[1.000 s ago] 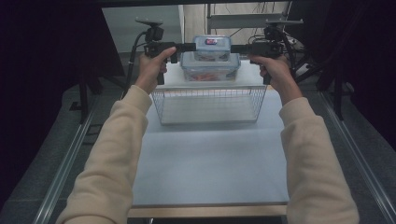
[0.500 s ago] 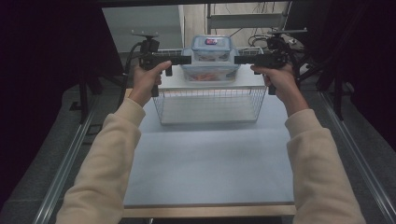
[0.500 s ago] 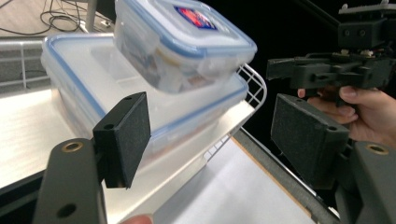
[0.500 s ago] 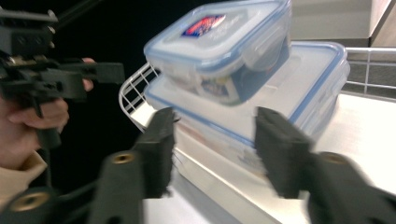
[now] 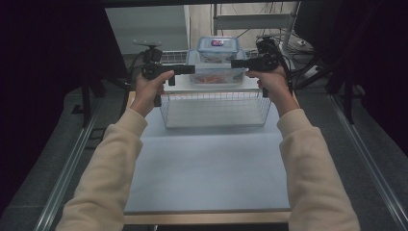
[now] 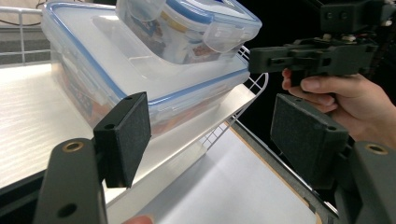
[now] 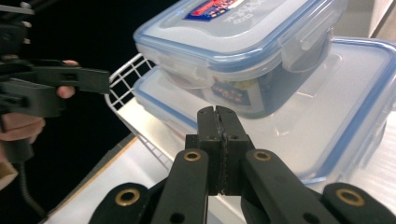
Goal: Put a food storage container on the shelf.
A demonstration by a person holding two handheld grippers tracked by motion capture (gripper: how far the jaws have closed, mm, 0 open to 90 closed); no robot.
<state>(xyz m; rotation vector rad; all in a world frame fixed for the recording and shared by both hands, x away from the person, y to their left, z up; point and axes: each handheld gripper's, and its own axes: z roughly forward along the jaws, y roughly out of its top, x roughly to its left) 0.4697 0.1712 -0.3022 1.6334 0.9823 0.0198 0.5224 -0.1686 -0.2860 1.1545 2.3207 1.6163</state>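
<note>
Two clear blue-rimmed food containers are stacked on the white top of a wire rack (image 5: 215,108). The small container (image 5: 217,48) rests on the lid of the large container (image 5: 215,74). My left gripper (image 5: 190,70) is level with the large container's left end; in the left gripper view its jaws (image 6: 215,135) stand wide open, empty, just short of the large container (image 6: 140,79). My right gripper (image 5: 235,63) points at the stack's right side. Its jaws (image 7: 217,112) are shut with nothing between them, close to the large container (image 7: 299,126) below the small container (image 7: 243,42).
The rack stands at the far end of a pale blue table mat (image 5: 211,163). The shelf top (image 6: 37,116) has bare room beside the containers. Dark curtains flank the table, metal rails run along both sides, and cables lie behind the rack at the right.
Both grippers have come down from the small container's height to the level of the large container's lid, and the right one has moved in closer to the stack.
</note>
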